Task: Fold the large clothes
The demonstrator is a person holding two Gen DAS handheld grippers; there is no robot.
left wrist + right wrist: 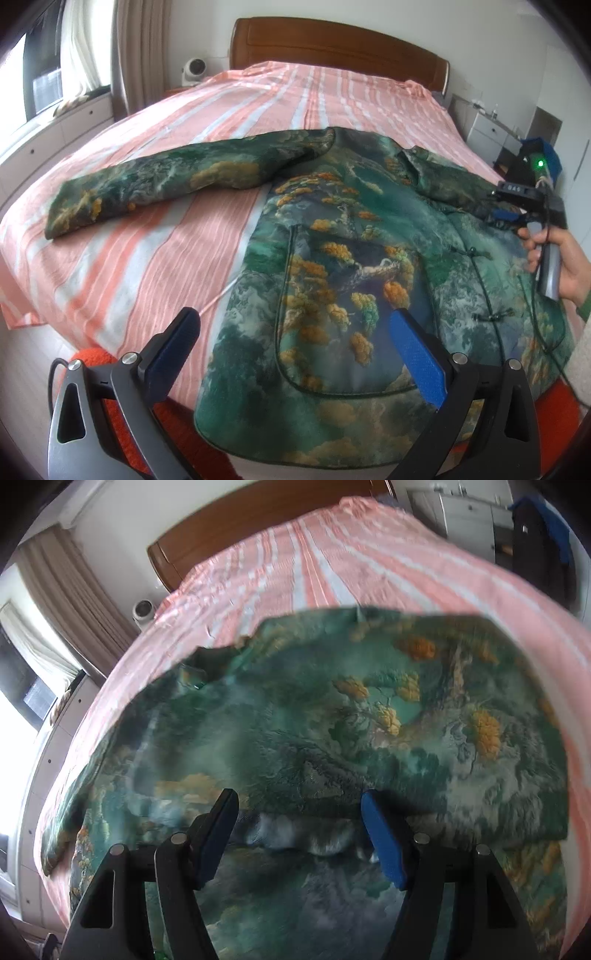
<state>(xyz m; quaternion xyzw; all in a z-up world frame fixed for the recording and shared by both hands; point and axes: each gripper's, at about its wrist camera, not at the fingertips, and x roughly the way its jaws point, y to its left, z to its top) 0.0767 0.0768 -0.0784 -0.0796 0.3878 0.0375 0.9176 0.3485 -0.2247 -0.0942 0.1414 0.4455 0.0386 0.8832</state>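
Note:
A large green jacket (351, 266) printed with orange and yellow trees lies flat on a bed with a pink-striped sheet (147, 266). One sleeve (159, 184) stretches out to the left. My left gripper (295, 321) hovers open over the jacket's near hem, with nothing between its fingers. At the far right a hand (565, 266) holds my right gripper (498, 216) low over the jacket's other side. In the right wrist view a folded-over sleeve (369, 709) covers the jacket body. My right gripper (300, 801) stands open just above its near edge, where grey lining (295, 836) shows.
A wooden headboard (332, 48) stands at the far end of the bed. White drawers (44, 140) and a curtain (136, 55) line the left wall. A small white device (194, 70) sits beside the headboard. A white cabinet (491, 129) stands at the right. Something orange (173, 417) lies below the bed's near edge.

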